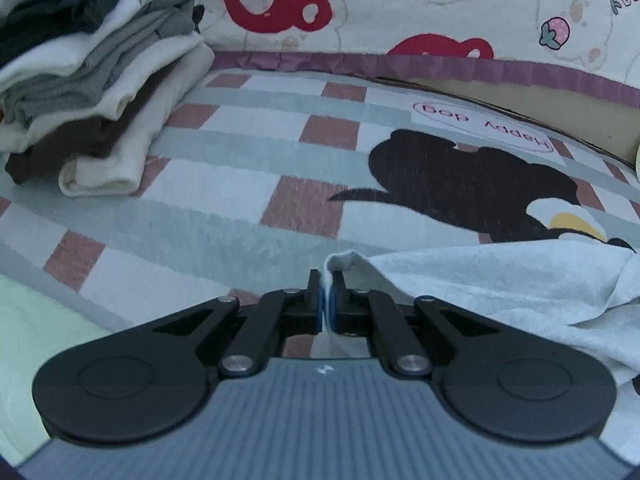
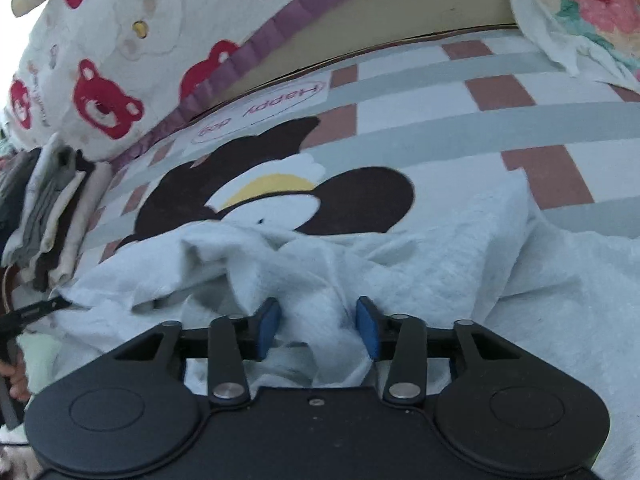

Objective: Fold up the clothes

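Note:
A pale white garment [image 1: 500,288] lies crumpled on the checked bed sheet [image 1: 240,152]. My left gripper [image 1: 327,276] is shut on a thin folded edge of it, low over the sheet. In the right wrist view the same garment [image 2: 440,248] spreads across the foreground. My right gripper [image 2: 318,308] sits over it with its blue pads [image 2: 267,328] apart, and a raised fold of the cloth stands between them without being clearly squeezed. The left gripper's tip [image 2: 52,304] shows at the far left, pinching the garment's corner.
A stack of folded clothes [image 1: 100,92] stands at the far left on the bed. A quilt with red bears [image 1: 360,0] lies along the back edge. A floral cloth [image 2: 592,12] sits at the far right. A hand [image 2: 16,380] shows at the left edge.

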`<state>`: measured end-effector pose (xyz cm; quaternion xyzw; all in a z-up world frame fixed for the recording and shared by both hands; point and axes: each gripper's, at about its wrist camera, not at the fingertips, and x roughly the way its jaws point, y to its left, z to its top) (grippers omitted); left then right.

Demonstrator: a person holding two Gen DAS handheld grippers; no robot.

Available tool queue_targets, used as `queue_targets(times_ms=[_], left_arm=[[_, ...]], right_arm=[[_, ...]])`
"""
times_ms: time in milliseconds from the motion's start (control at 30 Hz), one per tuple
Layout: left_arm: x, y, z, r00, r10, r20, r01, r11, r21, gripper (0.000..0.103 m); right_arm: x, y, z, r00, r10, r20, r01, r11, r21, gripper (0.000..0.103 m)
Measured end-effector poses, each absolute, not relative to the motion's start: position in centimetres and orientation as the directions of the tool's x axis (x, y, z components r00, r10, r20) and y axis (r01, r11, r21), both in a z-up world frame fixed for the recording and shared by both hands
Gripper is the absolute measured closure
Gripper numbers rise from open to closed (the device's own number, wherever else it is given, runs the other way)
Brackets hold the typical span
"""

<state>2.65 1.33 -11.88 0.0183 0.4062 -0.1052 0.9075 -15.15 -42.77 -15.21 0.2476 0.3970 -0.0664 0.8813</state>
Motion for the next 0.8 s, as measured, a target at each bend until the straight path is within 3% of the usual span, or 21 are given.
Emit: queue_targets(times_ms=[33, 133, 200, 400, 500, 600, 700, 800], left_arm=[[2.7, 1.4, -12.0, 0.645, -0.176, -0.744, 0.205, 0.977, -0.053, 0.1], [2.6, 1.5, -12.1, 0.644, -0.179, -0.744, 0.205, 0.977, -0.057, 0.1], [2.7, 1.5, -12.3, 0.64, -0.182, -0.747, 0.208, 0.976, -0.06, 0.1], [2.9, 1.9, -12.7, 0.621, -0.191, -0.76, 0.21, 0.975, -0.073, 0.1], [2.9, 1.9, -12.8, 0.618, -0.193, -0.762, 0.21, 0.975, -0.076, 0.1], [2.9, 1.9, -12.7, 0.619, -0.189, -0.762, 0.208, 0.975, -0.073, 0.1], [2.9, 1.9, -12.8, 0.618, -0.189, -0.763, 0.206, 0.976, -0.075, 0.1], [3.0, 1.9, -12.9, 0.615, -0.189, -0.766, 0.207, 0.975, -0.076, 0.1]], right_arm=[[-15.2, -42.4, -14.8, 0.68, 0.05, -0.732, 0.304, 0.889, 0.343, 0.089], [-16.1, -40.6, -12.5, 0.718, -0.032, -0.695, 0.254, 0.942, 0.218, 0.095], [-16.9, -40.0, -11.2, 0.733, 0.047, -0.679, 0.186, 0.946, 0.266, 0.096], [-18.0, -38.0, -13.3, 0.563, 0.312, -0.765, 0.037, 0.916, 0.4, 0.097], [-18.5, -37.8, -13.3, 0.538, 0.332, -0.775, 0.018, 0.915, 0.404, 0.09], [-19.2, -39.4, -11.5, 0.637, 0.314, -0.704, 0.049, 0.895, 0.443, 0.09], [-19.8, -41.7, -11.0, 0.681, 0.245, -0.69, 0.148, 0.877, 0.457, 0.073], [-20.1, -43.5, -11.2, 0.678, 0.16, -0.717, 0.256, 0.864, 0.434, 0.067]])
